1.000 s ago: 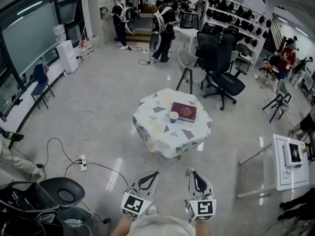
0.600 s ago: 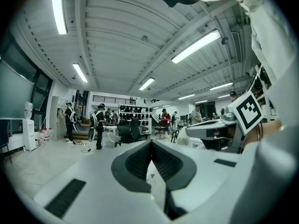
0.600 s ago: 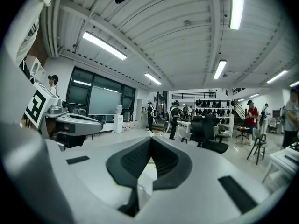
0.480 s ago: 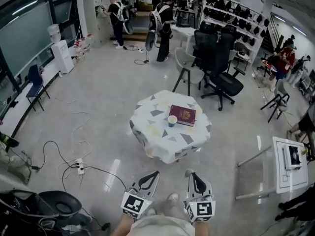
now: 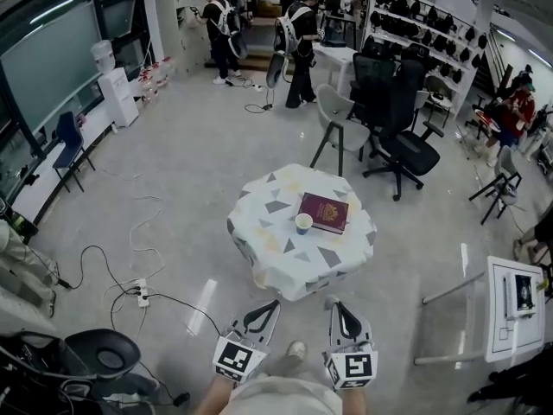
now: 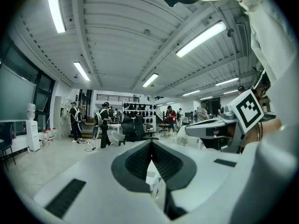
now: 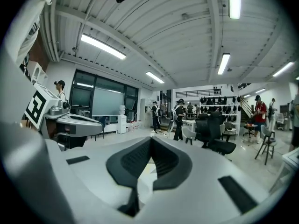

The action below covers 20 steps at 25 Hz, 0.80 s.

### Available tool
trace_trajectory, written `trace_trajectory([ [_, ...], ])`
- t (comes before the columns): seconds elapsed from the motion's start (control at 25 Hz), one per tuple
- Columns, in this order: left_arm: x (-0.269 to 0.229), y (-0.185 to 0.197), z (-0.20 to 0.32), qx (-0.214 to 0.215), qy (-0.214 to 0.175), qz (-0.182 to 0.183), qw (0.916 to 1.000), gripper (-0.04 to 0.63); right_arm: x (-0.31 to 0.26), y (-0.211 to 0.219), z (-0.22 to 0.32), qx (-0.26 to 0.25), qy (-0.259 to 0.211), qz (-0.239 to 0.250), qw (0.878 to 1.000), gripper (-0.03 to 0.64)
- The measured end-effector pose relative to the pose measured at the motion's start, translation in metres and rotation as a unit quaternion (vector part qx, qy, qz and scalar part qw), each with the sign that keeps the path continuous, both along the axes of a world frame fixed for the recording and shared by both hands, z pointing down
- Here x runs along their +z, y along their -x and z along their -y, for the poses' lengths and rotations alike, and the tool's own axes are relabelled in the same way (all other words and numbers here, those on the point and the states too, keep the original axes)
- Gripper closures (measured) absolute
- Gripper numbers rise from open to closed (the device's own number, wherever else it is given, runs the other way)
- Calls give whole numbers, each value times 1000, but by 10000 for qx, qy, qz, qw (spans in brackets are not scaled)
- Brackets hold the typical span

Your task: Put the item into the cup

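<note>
Distance, I think, explains the idle posture: the left tool [image 5: 266, 309] and the right tool [image 5: 340, 309], each with jaws closed on nothing, hang low near the person, because the cup [image 5: 303, 223] stands well apart on the counter [image 5: 259, 240], just beside a red book [image 5: 323, 212].

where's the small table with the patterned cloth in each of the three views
Head view: the table stands mid-frame on the floor, ahead of both grippers.
Left gripper view: a sliver of its cloth shows low centre, in the gap below the touching jaw tips.
Right gripper view: a similar sliver shows low centre between the jaws.
Shared landmark: the black office chairs beyond the table.
</note>
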<state>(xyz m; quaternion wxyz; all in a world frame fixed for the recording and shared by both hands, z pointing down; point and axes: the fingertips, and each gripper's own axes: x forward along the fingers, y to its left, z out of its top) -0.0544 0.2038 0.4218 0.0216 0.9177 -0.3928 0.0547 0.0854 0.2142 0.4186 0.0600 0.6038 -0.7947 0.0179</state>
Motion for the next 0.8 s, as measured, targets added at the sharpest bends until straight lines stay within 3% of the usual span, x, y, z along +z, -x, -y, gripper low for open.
trace_trajectory([
  [0.8, -16, -53, 91, -542, -190, 118, 9983, 583, -14, -51, 105, -525, -154, 186, 9983, 611],
])
